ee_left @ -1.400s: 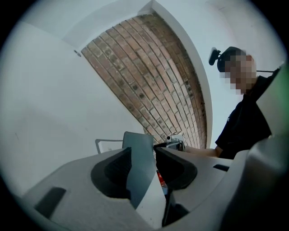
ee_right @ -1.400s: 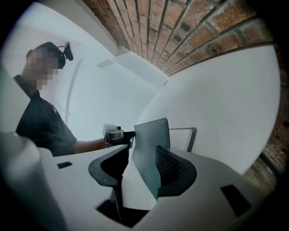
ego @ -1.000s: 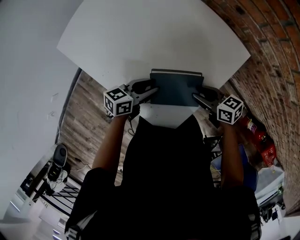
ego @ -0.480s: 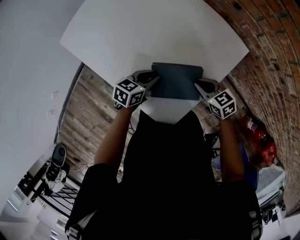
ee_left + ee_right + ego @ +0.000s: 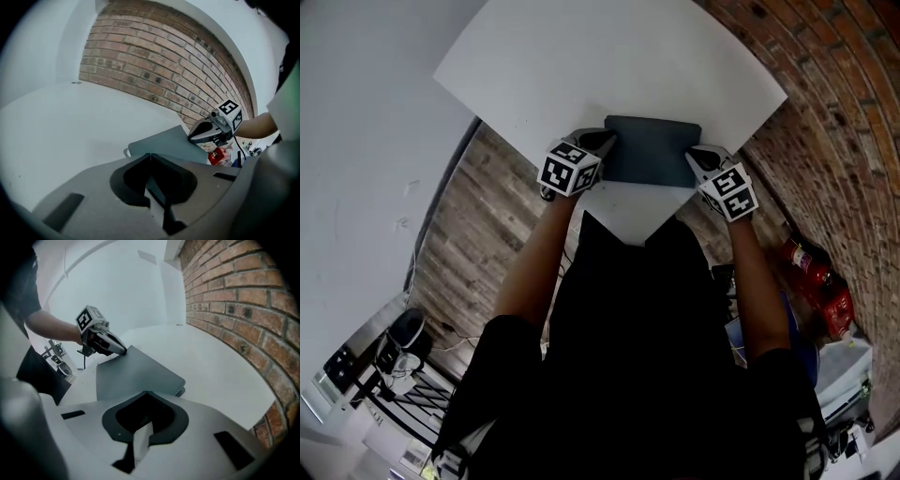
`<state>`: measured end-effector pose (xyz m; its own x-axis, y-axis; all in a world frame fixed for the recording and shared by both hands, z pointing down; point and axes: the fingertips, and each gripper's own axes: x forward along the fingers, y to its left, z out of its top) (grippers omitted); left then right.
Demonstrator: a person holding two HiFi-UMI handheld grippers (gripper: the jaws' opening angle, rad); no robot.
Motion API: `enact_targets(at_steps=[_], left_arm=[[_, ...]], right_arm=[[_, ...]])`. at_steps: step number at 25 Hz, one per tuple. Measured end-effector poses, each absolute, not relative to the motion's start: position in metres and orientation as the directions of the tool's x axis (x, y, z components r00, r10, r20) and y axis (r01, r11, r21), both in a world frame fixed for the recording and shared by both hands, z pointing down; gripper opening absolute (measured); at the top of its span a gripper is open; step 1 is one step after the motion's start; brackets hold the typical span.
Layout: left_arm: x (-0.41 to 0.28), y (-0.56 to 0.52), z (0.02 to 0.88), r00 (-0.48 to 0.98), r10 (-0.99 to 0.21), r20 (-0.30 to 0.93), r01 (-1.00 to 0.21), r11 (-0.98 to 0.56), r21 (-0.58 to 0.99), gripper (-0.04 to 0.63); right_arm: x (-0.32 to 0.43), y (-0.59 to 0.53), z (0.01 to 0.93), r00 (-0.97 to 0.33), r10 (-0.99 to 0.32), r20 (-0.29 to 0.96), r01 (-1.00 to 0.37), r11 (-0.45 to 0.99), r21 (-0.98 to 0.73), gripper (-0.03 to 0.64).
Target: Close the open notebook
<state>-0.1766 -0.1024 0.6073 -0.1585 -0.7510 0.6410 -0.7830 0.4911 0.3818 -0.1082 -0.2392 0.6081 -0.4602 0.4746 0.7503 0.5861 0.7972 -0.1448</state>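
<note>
Notebook [image 5: 652, 150], dark, closed, lay flat near the front corner of the white surface [image 5: 609, 66]. My left hand-held gripper [image 5: 608, 142] and right hand-held gripper [image 5: 693, 156] flanked it, jaws having just closed together on nothing. Brick wall [image 5: 834, 122] stood at my right; plank floor [image 5: 478, 225] below.

The left gripper [image 5: 607, 142] and right gripper [image 5: 693, 156] cover both side edges of the flat slate-grey notebook [image 5: 652, 150]. The far corner of the white desk [image 5: 581, 66] is cut off at the head view's top.
</note>
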Motion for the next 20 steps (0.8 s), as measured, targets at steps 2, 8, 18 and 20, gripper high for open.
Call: enact_targets(at_steps=[2, 8, 18, 20], left_arm=[[-0.176, -0.101, 0.602, -0.171, -0.756, 0.631, -0.771, 0.502, 0.392, 0.021], [-0.156, -0.098, 0.561, -0.208, -0.782, 0.588, -0.785, 0.493, 0.377, 0.021], [-0.093, -0.099, 0.420, -0.303, -0.921, 0.246, -0.837, 0.380, 0.394, 0.021], [-0.075, -0.094, 0.389, -0.284, -0.944, 0.169, -0.874, 0.328, 0.358, 0.021]], right_arm=[[-0.108, -0.239, 0.602, -0.464, 0.485, 0.741, 0.600, 0.788, -0.140, 0.006], [-0.110, -0.235, 0.543, -0.562, 0.538, 0.628, 0.611, 0.782, -0.124, 0.006], [-0.066, -0.204, 0.394, -0.647, 0.712, 0.273, 0.718, 0.689, -0.094, 0.006], [-0.050, -0.192, 0.362, -0.655, 0.729, 0.199, 0.732, 0.677, -0.076, 0.006]])
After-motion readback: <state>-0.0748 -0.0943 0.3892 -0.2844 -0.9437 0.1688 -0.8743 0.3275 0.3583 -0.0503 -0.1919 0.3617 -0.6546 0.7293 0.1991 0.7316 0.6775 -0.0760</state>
